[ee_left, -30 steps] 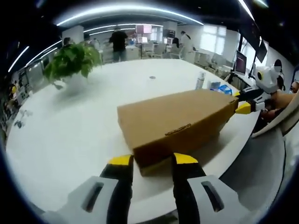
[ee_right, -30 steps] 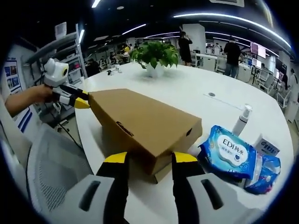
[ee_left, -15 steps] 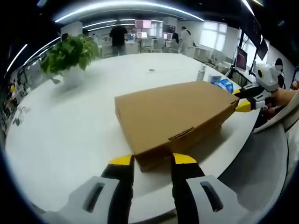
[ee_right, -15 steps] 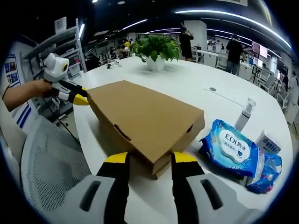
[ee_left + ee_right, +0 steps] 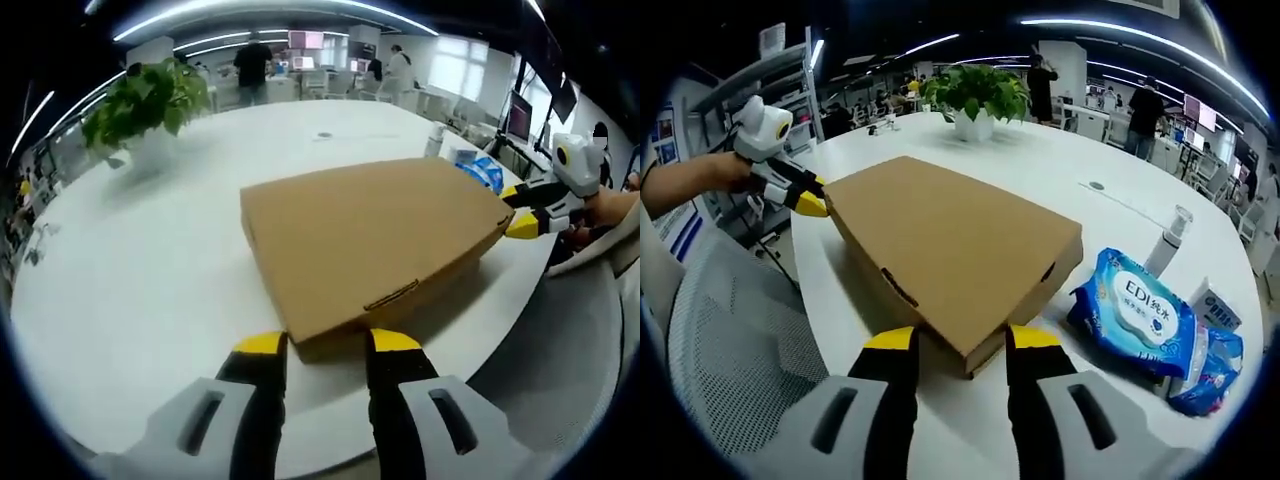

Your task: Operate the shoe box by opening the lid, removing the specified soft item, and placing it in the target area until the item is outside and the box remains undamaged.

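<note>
Brown corrugated cardboard shoe box (image 5: 370, 240) lay shut near the round white table's (image 5: 150, 260) edge. Left gripper (image 5: 320, 345) and right gripper (image 5: 958, 342), jaws parted and grasping nothing, bracketed opposite corners, seemingly to lift its lid.

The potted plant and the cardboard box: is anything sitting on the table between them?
No. In the left gripper view, bare white table runs from the potted plant to the cardboard box. The right gripper view shows the same.
</note>
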`<state>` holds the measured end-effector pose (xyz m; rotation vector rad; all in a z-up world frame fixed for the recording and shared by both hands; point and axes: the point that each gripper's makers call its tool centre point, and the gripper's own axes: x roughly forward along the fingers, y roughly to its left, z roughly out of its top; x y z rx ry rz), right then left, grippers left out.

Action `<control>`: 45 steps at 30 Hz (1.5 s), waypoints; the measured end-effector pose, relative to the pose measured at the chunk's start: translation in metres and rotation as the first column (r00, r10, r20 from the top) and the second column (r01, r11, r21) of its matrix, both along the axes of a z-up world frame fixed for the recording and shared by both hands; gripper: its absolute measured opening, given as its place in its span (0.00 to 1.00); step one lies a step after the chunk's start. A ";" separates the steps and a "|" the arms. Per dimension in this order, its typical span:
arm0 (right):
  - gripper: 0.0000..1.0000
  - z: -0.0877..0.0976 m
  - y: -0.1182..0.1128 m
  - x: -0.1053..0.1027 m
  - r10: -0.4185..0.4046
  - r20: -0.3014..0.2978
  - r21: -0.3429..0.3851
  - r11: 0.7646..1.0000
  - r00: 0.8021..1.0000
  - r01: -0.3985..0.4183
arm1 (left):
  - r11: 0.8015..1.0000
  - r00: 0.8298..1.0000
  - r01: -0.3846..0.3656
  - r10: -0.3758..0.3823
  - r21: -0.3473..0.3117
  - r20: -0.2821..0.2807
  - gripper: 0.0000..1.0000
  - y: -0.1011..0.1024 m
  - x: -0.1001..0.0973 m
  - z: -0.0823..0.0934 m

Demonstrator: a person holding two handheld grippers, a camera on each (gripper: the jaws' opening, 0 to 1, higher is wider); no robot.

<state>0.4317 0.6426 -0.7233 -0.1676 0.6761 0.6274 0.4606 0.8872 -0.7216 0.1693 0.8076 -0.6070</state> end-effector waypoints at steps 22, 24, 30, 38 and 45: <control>0.31 -0.005 -0.004 0.027 -0.019 0.004 -0.009 1.000 1.000 0.019 | 1.000 1.000 -0.008 0.008 0.028 -0.003 0.31 -0.006 0.031 -0.008; 0.31 -0.005 -0.006 0.032 -0.020 0.005 -0.010 1.000 1.000 0.020 | 1.000 1.000 -0.007 0.007 0.028 -0.003 0.31 -0.007 0.037 -0.009; 0.31 -0.005 -0.011 0.048 -0.031 0.005 -0.012 0.999 1.000 0.031 | 1.000 1.000 -0.005 0.005 0.030 -0.004 0.31 -0.013 0.054 -0.009; 0.31 -0.004 -0.017 0.070 -0.037 0.005 -0.013 0.999 0.999 0.037 | 1.000 1.000 -0.003 0.003 0.029 -0.002 0.31 -0.019 0.075 -0.009; 0.31 -0.005 -0.021 0.086 -0.035 0.002 -0.015 0.999 0.999 0.035 | 1.000 1.000 -0.004 0.004 0.025 0.002 0.31 -0.024 0.090 -0.008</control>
